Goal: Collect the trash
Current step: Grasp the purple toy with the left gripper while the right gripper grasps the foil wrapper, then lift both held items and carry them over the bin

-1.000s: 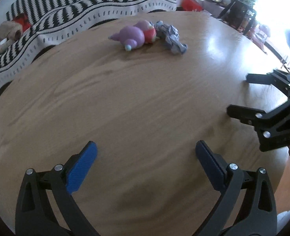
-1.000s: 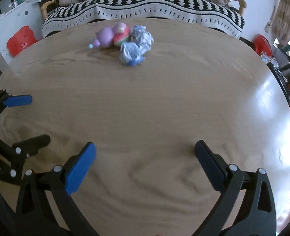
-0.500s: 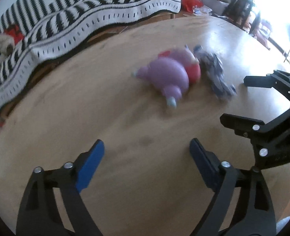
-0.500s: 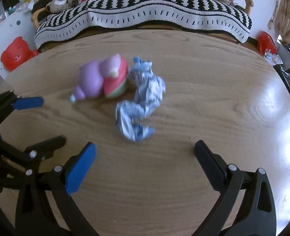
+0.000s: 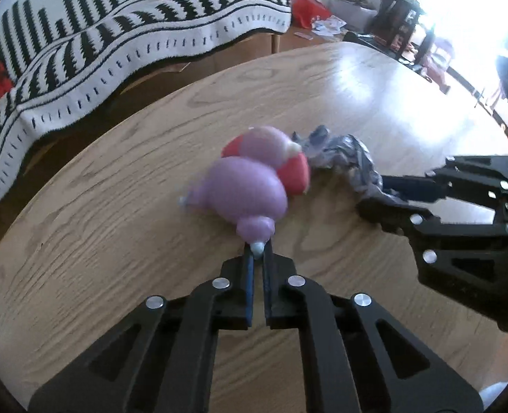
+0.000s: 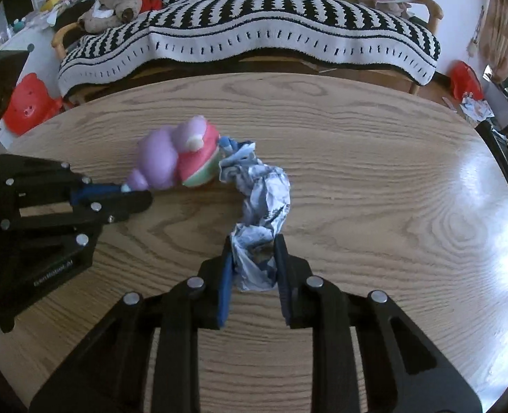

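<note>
Purple-and-red toy [image 5: 250,186], blue-white crumpled wrapper [image 6: 264,199], black-and-white striped blanket [image 6: 254,31].

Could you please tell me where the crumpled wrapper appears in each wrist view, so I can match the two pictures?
Left wrist view: the crumpled wrapper lies right of centre, its near end between the right gripper jaws.
Right wrist view: the wrapper runs from centre down into the closing jaws.
Shared landmark: the purple toy beside it.
</note>
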The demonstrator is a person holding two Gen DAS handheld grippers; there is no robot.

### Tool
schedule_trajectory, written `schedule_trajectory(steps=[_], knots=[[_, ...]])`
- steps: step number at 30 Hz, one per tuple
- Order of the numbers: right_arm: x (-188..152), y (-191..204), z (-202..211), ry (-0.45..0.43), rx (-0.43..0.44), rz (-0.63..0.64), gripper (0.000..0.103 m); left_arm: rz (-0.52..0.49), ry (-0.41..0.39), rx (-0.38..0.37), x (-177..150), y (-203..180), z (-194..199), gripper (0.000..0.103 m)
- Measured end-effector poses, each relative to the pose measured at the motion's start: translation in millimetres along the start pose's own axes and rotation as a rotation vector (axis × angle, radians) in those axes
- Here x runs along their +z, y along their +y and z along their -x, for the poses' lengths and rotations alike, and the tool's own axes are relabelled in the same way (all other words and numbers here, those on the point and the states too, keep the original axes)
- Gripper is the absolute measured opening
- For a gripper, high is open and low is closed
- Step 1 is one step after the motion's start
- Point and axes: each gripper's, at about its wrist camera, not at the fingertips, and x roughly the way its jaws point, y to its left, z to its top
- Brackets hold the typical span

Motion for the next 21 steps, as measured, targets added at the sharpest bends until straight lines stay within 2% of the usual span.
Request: schedule_trajectory(steps=[5,12,21], knots=[[-6.3,-3.3,10.7,-0.007,0.01,-0.022,0.021,0.003,-0.017,0.006,-8.2,-5.8,19.1,0.002],[-20.6,-3.2,47.1,-0.045,0.021,-0.054,0.021,0.011,-0.034,0.041,-21.4,-19.5,54.3,0.001],[-52.5,-8.2,101.7,-0.095,0.014,-0.078,0.021,0.014,-0.064,0.065,-42.3,-62.4,94.6,0.001]])
